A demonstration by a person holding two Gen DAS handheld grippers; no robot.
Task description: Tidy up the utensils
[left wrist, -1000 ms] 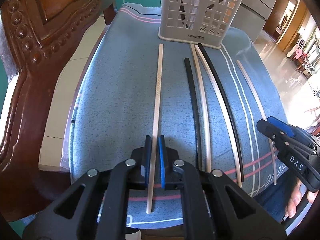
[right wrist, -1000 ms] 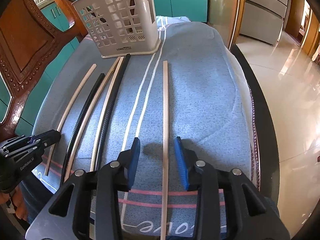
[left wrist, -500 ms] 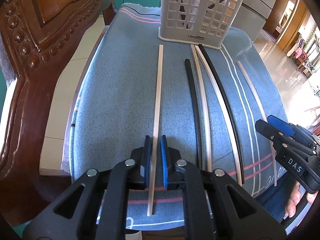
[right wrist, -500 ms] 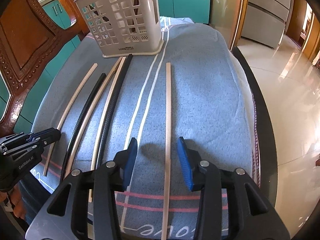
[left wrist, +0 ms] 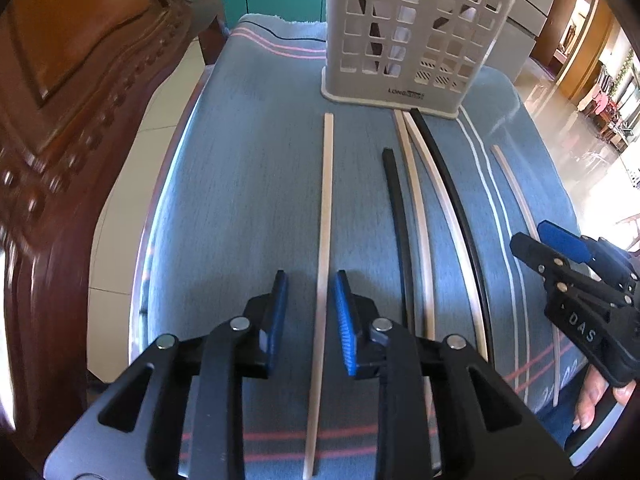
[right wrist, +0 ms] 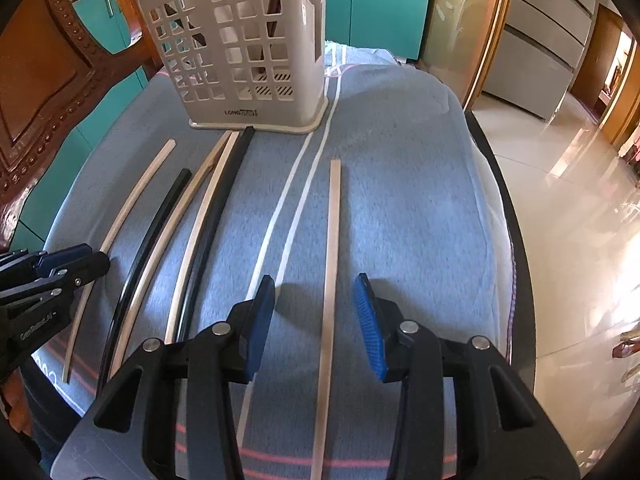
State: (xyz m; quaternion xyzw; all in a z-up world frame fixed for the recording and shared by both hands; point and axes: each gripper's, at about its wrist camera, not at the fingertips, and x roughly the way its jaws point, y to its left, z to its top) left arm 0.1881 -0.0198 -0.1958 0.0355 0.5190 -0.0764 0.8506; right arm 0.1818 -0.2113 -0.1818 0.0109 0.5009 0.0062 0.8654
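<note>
As its jaws had just been opening, the left hand-held gripper (left wrist: 311, 312) stood released astride a pale wooden chopstick (left wrist: 323, 264); the right hand-held gripper (right wrist: 316, 320) stood released astride another pale chopstick (right wrist: 330, 280), white slotted plastic basket (right wrist: 244, 48) ahead.

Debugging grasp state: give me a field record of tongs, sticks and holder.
left tongs: open, jaws just been opening, left pale stick between them, unpressed
right tongs: open, astride right pale stick
middle sticks: two pale, two black, flat on cloth
holder: upright, far end of cloth
</note>
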